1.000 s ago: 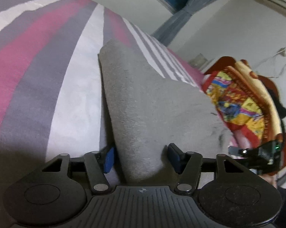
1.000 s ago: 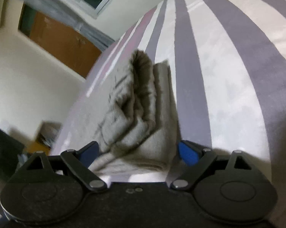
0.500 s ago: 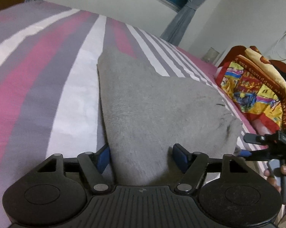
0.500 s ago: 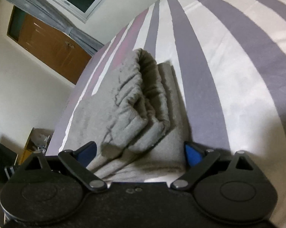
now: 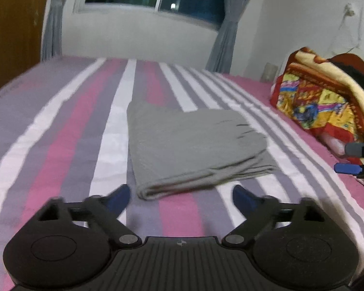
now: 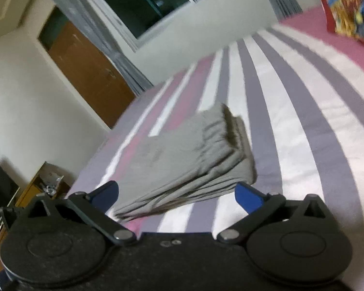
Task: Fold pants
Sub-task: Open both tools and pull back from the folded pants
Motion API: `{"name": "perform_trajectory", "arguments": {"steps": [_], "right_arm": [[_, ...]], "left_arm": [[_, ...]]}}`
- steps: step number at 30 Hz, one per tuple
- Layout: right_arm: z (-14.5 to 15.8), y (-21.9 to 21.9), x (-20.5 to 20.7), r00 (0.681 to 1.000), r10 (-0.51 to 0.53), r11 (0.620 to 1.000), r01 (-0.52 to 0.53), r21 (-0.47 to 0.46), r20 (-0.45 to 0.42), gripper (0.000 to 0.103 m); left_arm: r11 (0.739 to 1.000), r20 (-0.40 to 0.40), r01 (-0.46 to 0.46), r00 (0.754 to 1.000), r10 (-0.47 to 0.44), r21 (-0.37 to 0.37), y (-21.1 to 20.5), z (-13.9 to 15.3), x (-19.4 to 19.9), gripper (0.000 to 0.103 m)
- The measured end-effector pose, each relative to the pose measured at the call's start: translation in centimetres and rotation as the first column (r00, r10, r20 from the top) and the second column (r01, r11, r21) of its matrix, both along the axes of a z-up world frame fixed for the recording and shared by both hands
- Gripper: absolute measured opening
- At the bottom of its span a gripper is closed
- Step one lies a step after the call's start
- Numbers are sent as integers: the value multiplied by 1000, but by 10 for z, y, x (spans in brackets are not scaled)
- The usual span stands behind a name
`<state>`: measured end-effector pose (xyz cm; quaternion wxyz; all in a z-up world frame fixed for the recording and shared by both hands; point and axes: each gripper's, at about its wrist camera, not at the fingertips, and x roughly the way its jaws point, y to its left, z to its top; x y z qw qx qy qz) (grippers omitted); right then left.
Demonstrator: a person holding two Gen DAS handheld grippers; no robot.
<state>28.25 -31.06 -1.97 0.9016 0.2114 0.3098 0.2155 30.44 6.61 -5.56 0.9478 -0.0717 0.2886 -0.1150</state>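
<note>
The grey pants (image 5: 194, 152) lay folded into a flat stack on the striped bed (image 5: 68, 145). The left gripper (image 5: 180, 197) hung just short of them, spread wide and empty. The right gripper (image 6: 177, 194) was likewise spread and empty. A colourful blanket (image 5: 320, 99) sat well apart.

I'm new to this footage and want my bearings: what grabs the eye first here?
The folded grey pants lie flat mid-bed on the pink, white and purple striped sheet. Both grippers, left and right, are open just short of the pants, touching nothing. A bright multicoloured blanket is heaped at the bed's right edge.
</note>
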Motion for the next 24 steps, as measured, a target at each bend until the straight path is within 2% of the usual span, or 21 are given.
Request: {"name": "perform_trajectory", "arguments": {"steps": [4,10,17,24], "right_arm": [[24,14,-61,998,10,997,-5,-77,65,103],[48,29,-142,985,-28,969,69,-236,170,103],[70,41,-190,970,-22,953,93,-288,240,103],[88,52,-239,938,-7,935,130,-330,348,103]], "left_arm": [[1000,57,-21,998,20,8,-4,26,-63,103],[1000,121,-23,992,23,-1,-7,56,-141,103],[999,194,-42,980,40,8,-11,95,-200,103],[1000,250,-26,968,21,17,-18,127,-250,103]]}}
